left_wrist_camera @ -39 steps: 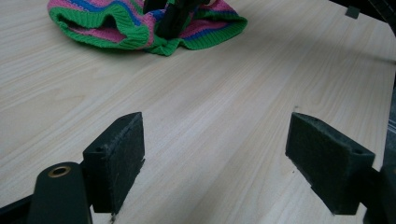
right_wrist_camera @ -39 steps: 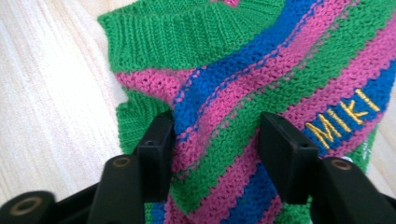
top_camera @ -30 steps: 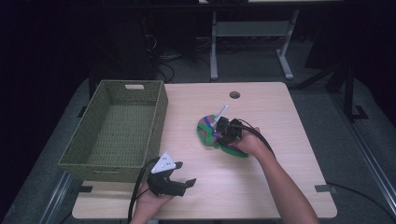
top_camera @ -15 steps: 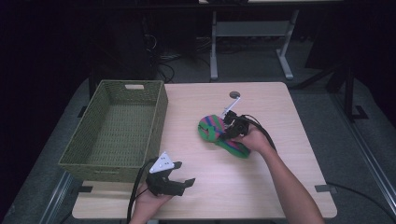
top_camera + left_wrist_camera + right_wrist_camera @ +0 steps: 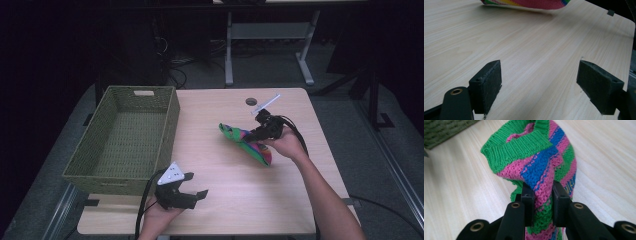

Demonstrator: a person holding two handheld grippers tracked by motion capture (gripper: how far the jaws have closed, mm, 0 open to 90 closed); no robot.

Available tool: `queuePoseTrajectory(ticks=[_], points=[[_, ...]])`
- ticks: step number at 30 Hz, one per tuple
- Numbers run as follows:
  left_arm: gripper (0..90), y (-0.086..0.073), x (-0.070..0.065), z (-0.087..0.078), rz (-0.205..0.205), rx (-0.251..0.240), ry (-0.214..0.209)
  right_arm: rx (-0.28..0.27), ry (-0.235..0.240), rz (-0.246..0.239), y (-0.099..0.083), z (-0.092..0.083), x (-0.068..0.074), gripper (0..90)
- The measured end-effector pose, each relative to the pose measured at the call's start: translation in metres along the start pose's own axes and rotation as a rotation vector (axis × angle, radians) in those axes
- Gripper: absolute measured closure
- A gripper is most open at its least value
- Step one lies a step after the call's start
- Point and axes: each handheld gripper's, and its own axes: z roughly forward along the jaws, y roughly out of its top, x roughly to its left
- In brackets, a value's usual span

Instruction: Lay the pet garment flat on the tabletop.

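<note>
A knitted piece [image 5: 243, 141] striped green, pink and blue hangs stretched over the middle of the wooden table [image 5: 225, 190], one end raised. My right gripper [image 5: 258, 131] is shut on it. In the right gripper view the pads [image 5: 557, 195] pinch a fold of the knit [image 5: 529, 152]; these jaws have just been closing with the fabric between them. My left gripper [image 5: 196, 196] rests near the table's front edge, open, with bare wood between its pads [image 5: 487, 85]. The knit's edge [image 5: 529, 3] shows far off in the left gripper view.
A green woven basket [image 5: 172, 117] stands on the left half of the table, with nothing in it; its corner [image 5: 446, 127] appears in the right gripper view. A round grommet hole [image 5: 251, 101] sits near the far edge. Dark floor and a desk frame lie beyond.
My right gripper has risen and moved right with the knit, drawing the bunched piece out into a long shape. The left gripper has stayed in place.
</note>
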Motion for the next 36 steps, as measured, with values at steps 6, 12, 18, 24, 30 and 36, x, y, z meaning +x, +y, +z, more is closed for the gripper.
queuePoseTrajectory(ticks=[6, 12, 18, 24, 30, 36], points=[[19.7, 0.000, 0.001, 0.000, -0.008, -0.002, -0.003, -0.051, 0.007, 0.010, 0.003, -0.023, 0.000, 75.0], [19.6, 0.000, 0.000, -0.003, -0.005, -0.022, 0.001, -0.070, 0.013, -0.002, 0.002, -0.036, 0.007, 75.0], [19.6, 0.000, 0.002, -0.004, -0.006, -0.025, 0.006, -0.066, 0.017, -0.063, -0.003, -0.050, 0.025, 74.9], [19.6, 0.000, -0.001, -0.004, -0.005, -0.036, 0.003, -0.088, 0.023, -0.090, -0.012, -0.059, 0.036, 74.9], [19.6, 0.000, 0.000, -0.005, -0.008, -0.039, 0.006, -0.105, 0.029, -0.118, -0.028, -0.066, 0.049, 74.9], [19.6, 0.001, 0.000, -0.005, -0.004, -0.041, 0.004, -0.099, 0.038, -0.139, -0.036, -0.064, 0.058, 74.9]])
